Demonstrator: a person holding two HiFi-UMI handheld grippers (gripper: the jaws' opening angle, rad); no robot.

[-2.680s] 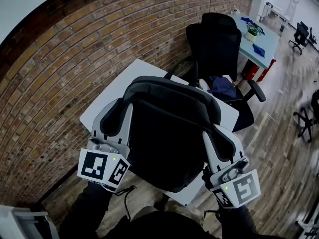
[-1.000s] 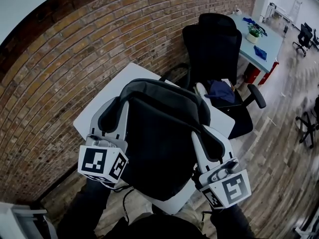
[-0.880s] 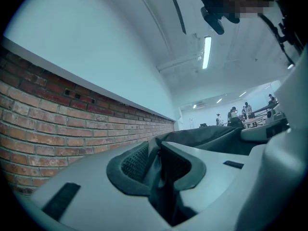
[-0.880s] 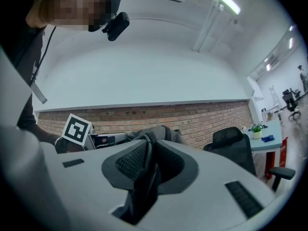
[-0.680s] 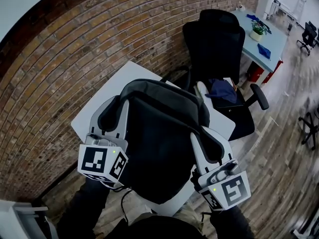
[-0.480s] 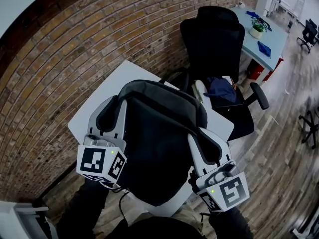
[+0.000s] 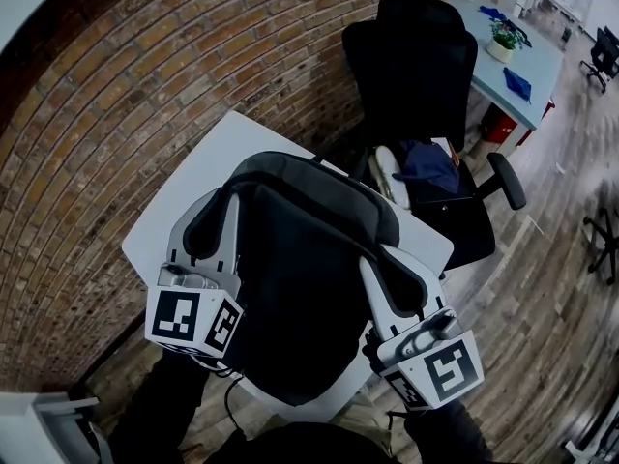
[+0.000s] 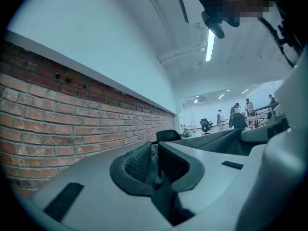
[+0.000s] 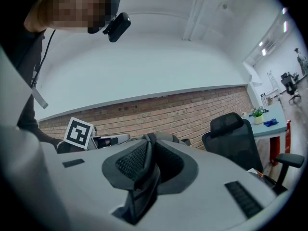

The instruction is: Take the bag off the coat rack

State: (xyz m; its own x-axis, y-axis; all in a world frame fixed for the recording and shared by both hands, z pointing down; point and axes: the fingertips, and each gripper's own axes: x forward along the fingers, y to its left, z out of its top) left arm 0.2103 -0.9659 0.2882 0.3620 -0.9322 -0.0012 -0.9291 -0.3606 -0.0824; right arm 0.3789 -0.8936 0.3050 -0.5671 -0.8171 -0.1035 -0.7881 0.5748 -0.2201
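Currently clear of any coat rack, none being in view: black bag [image 7: 309,269] hung between the two claws over the white worktop [image 7: 208,153], next to the brick wall [image 7: 116,104]. Left claw [image 7: 211,222] clamped on a dark strap [image 8: 155,174] at the bag's left shoulder. Right claw [image 7: 398,280] pinched on the matching strap at the right shoulder. Two-sided hold judged to keep the load level and prevent swinging. Contact between bag and worktop not determinable. Removal judged done or nearly so. Office chair [image 7: 416,66] close behind the worktop: possible snag on lowering.
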